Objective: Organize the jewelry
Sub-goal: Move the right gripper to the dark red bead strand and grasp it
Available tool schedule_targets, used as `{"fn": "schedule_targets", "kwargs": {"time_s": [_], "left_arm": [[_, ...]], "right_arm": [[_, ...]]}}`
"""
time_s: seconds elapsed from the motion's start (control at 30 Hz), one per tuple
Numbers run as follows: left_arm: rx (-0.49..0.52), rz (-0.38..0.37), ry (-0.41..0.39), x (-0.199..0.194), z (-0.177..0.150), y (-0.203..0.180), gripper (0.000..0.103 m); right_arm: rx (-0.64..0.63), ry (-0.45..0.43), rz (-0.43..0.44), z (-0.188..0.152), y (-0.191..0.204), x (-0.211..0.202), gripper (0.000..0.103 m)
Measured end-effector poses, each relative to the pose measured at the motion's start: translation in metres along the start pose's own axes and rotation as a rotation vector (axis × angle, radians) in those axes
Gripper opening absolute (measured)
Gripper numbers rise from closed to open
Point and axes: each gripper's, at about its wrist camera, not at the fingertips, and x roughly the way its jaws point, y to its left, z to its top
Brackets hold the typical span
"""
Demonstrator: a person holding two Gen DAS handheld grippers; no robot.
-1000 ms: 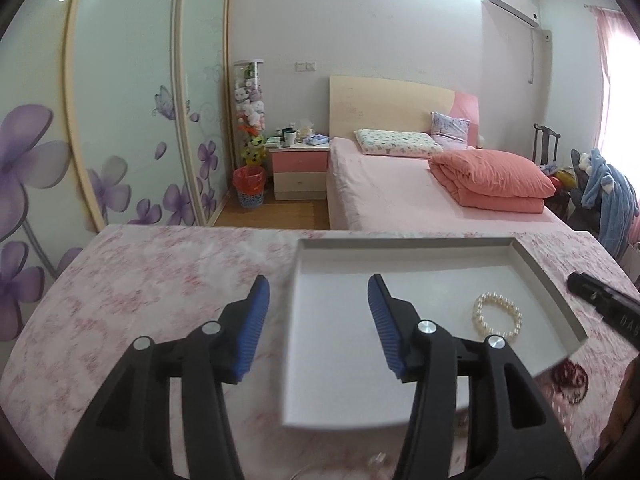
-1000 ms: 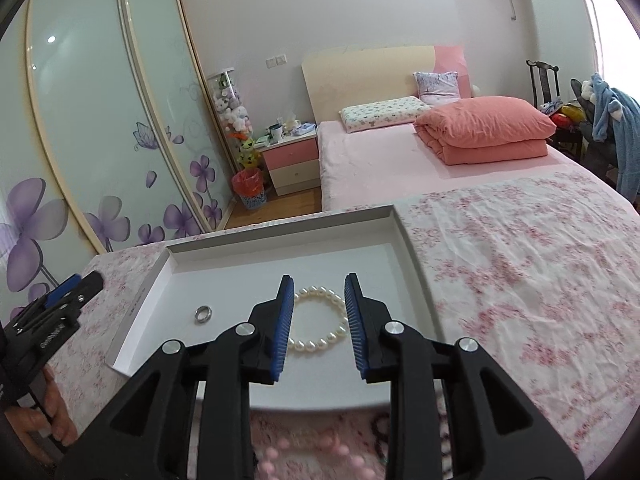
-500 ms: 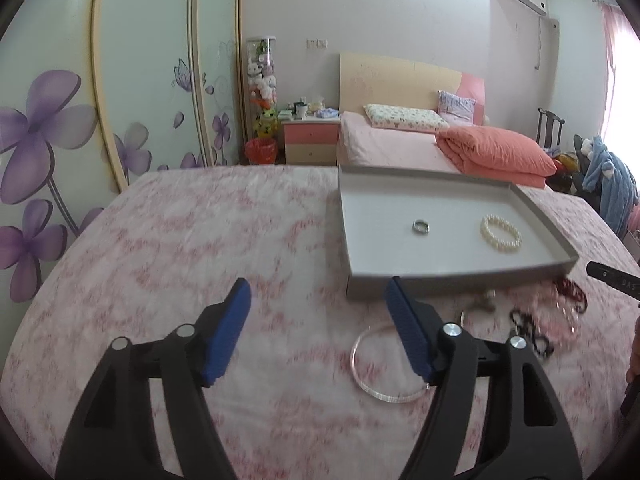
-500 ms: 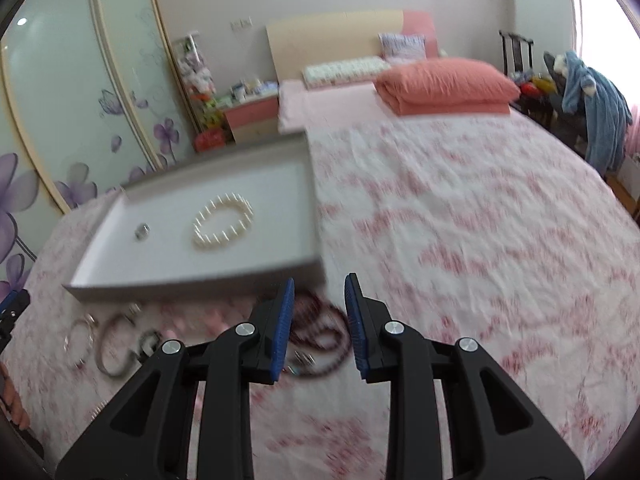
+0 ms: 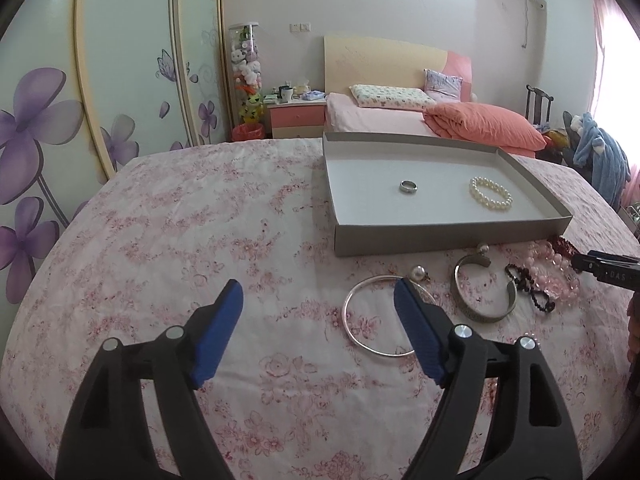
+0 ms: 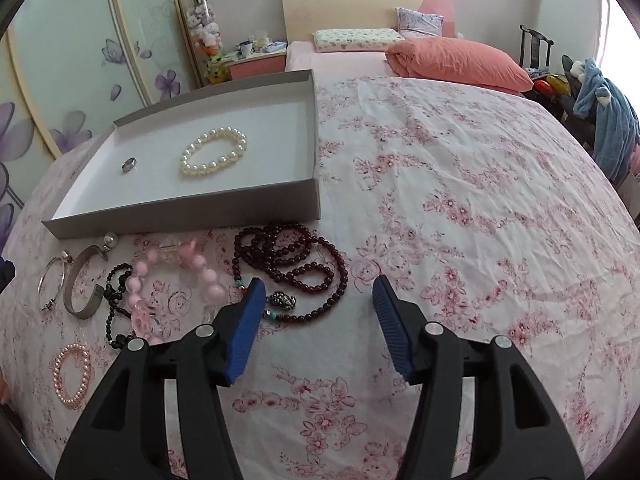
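A grey tray [image 5: 440, 236] [image 6: 180, 218] lies on the floral table and holds a silver ring [image 5: 409, 187] [image 6: 129, 165] and a white pearl bracelet [image 5: 490, 193] [image 6: 213, 152]. In front of it lie a thin silver bangle [image 5: 374, 316], a wide silver cuff [image 5: 486, 292] [image 6: 82, 284], pink beads [image 6: 176, 280], a dark red bead necklace [image 6: 296, 264], black beads [image 6: 114, 300] and a small pink pearl bracelet [image 6: 72, 374]. My left gripper [image 5: 318, 302] is open and empty, left of the bangle. My right gripper [image 6: 318, 294] is open and empty, just right of the red necklace.
The table is covered by a pink floral cloth [image 6: 480, 200]. A bed with an orange duvet [image 5: 480, 124] stands behind, a nightstand [image 5: 296, 118] and wardrobe doors to the left. The right gripper's tip [image 5: 600, 266] shows at the right edge of the left wrist view.
Both grippers have pulled back from over the tray to the loose jewelry in front of it. The right gripper's jaws have opened wide; the pearl bracelet stays in the tray.
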Motion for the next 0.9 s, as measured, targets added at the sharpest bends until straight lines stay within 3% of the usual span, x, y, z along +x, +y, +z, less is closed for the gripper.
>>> {"fn": "schedule_targets", "kwargs": {"time_s": [0.37,0.5,0.57,0.9], "left_arm": [[-0.001,-0.015,0.01,0.001,-0.003,-0.002,0.079],[0.006,-0.022,0.016,0.003,-0.005,-0.005,0.079],[0.013,-0.025,0.02,0.003,-0.005,-0.007,0.079],[0.077,-0.031,0.085,0.015,-0.01,-0.024,0.082]], "right_arm": [[-0.047,-0.005,0.003,0.016,0.018,0.016,0.062],[-0.06,-0.011,-0.003,0.015,0.019,0.014,0.026],[-0.059,-0.013,0.0,0.013,0.018,0.012,0.016],[-0.002,-0.016,-0.015,0.0,0.007,0.001,0.012]]}}
